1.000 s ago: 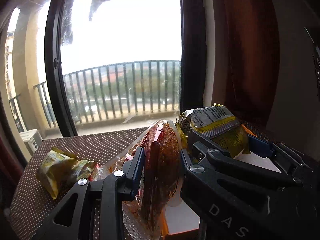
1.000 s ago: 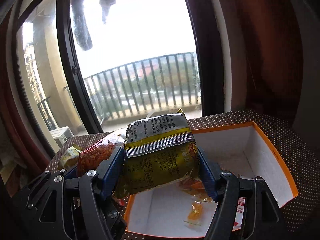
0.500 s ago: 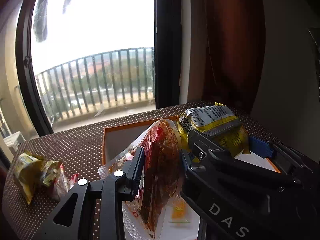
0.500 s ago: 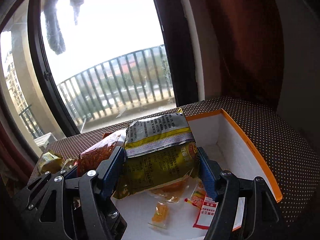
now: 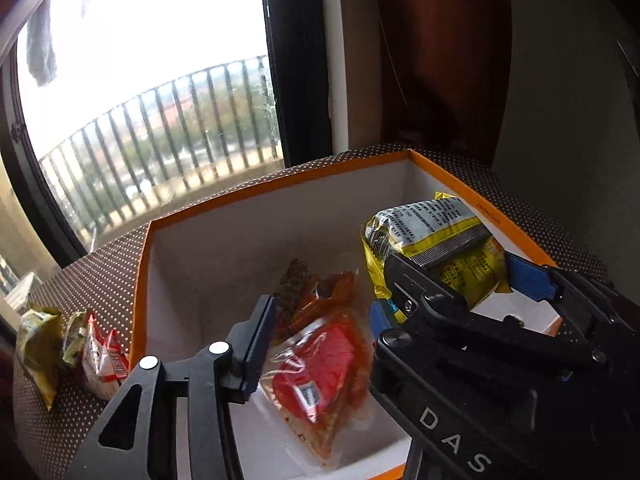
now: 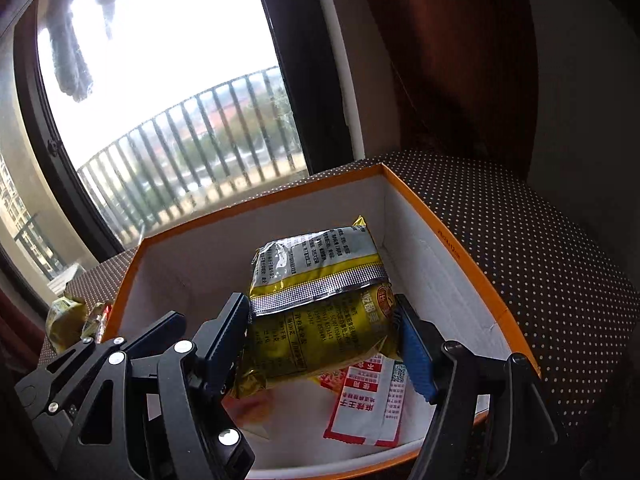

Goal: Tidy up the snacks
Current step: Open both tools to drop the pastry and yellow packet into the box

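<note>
Both grippers are pitched downward, side by side. The left gripper (image 5: pixel 320 332) is being opened, its fingers parted, with the red snack packet (image 5: pixel 320 376) loose between them. The right gripper (image 6: pixel 324 340) is kept clamped on the yellow snack bag (image 6: pixel 320 312), which is pressed from both sides.

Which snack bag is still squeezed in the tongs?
The yellow and silver bag, pinched in the right tongs. The red clear packet lies loose between the opening left tongs.
</note>
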The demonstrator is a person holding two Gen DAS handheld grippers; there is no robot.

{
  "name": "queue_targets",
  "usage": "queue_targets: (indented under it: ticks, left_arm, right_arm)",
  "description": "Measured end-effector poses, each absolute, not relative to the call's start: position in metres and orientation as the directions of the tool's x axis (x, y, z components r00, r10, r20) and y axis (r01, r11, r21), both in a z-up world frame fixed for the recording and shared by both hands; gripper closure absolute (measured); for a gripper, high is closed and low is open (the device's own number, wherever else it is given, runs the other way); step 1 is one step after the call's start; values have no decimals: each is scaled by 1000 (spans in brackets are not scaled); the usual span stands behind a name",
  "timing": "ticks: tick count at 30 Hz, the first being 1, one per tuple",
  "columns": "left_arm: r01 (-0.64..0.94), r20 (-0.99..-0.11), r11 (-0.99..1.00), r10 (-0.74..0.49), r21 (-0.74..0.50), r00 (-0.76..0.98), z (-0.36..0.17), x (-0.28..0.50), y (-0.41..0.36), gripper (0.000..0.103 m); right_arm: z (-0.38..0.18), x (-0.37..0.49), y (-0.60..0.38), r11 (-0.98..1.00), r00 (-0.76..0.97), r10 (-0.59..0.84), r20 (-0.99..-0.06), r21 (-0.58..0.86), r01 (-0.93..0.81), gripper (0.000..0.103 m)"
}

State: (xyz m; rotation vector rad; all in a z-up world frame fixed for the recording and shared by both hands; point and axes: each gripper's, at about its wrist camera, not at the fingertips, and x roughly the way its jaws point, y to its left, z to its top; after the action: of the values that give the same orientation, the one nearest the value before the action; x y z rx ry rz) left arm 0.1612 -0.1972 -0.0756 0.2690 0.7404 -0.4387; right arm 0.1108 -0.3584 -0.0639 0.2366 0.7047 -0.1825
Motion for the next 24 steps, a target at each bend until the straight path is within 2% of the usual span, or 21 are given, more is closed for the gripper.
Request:
queue_targets:
  ticks: [4, 7, 20, 24]
  left_arm:
    - [456, -707, 881, -241, 129, 665, -74, 159, -200, 30]
    - [461, -719, 877, -232, 137, 655, -72, 167, -204, 24]
    - [475, -764, 874, -238, 101, 599, -63, 202, -224, 19]
    - [479, -786, 875, -250, 66, 566, -67, 209, -224, 19]
  right_arm:
    - [-68, 114, -357, 961, 741, -75, -668, 151, 233, 29]
    - [-66, 120, -357, 964, 740, -71, -669, 144, 223, 29]
    - [-52, 153, -364, 967, 717, -98, -690, 103, 232, 26]
    - [-54, 160, -362, 963, 703, -119, -701, 90, 253, 14]
